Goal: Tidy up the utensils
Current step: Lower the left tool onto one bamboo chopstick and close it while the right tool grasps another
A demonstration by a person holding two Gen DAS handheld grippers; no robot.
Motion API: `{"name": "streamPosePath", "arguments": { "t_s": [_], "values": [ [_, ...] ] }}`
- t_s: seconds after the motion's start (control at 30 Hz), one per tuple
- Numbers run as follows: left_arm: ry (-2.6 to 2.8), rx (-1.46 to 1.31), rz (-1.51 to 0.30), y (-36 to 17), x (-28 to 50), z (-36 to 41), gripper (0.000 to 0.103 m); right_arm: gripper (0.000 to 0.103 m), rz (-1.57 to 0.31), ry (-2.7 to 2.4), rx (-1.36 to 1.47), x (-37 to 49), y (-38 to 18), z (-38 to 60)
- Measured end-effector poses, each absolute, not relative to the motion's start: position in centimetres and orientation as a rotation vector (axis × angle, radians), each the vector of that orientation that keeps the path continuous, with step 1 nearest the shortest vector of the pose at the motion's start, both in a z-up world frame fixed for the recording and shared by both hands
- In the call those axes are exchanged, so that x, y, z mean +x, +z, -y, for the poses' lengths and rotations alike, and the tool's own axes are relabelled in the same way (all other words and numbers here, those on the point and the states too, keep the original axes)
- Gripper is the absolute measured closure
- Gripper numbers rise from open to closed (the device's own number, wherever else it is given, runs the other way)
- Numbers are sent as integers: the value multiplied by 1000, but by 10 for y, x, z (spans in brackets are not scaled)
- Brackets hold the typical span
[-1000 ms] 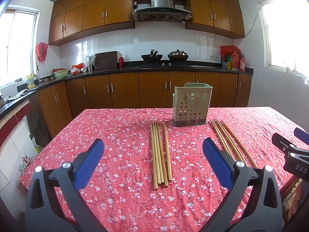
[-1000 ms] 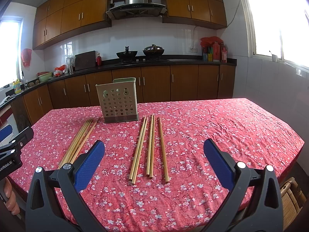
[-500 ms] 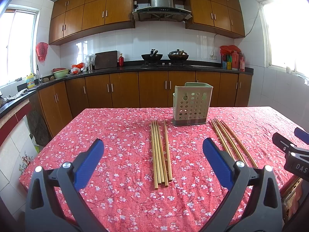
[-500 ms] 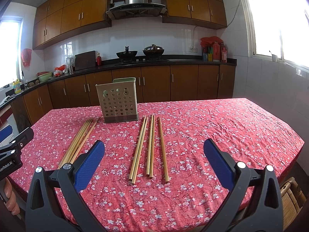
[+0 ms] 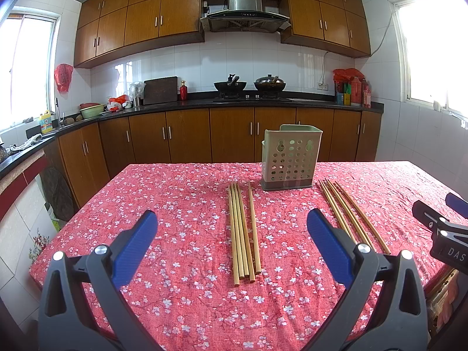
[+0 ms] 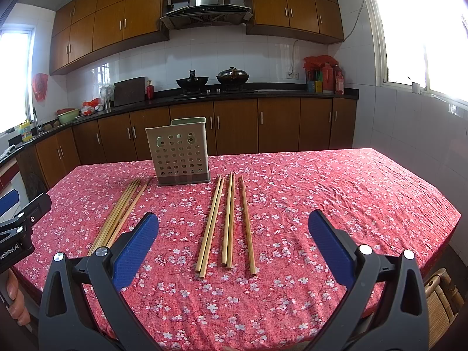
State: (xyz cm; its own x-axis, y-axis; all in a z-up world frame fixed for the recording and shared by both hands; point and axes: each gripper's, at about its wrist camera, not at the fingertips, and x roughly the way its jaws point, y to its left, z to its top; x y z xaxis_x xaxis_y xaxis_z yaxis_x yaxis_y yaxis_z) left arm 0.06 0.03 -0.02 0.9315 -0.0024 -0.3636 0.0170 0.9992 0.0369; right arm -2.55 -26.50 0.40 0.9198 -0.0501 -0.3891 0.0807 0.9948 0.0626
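Chopsticks are noted in two loose groups on the surface [image 5: 175,204], none yet collected. The left hand-held gripper [image 5: 231,239] is held with jaws wide apart, empty, above the near edge; one group of chopsticks [image 5: 242,231] lies just ahead of it. The right hand-held gripper [image 6: 232,241] is likewise spread and empty, facing the other group [image 6: 226,222]. The perforated holder [image 5: 291,161] stands upright beyond, between the groups; nothing is seen projecting from it. All sorting is judged outstanding.

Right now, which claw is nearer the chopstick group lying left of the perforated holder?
Left. The left claw faces that left chopstick group head-on. The right claw sits off to its right, facing the other group.
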Motion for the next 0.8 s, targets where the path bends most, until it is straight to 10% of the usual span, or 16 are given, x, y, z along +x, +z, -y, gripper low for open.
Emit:
{"name": "streamPosePath", "arguments": {
  "t_s": [0.8],
  "values": [
    [59, -56, -651, -41, 64, -42, 4, 11, -675, -133, 187, 40, -36, 303]
  ]
}}
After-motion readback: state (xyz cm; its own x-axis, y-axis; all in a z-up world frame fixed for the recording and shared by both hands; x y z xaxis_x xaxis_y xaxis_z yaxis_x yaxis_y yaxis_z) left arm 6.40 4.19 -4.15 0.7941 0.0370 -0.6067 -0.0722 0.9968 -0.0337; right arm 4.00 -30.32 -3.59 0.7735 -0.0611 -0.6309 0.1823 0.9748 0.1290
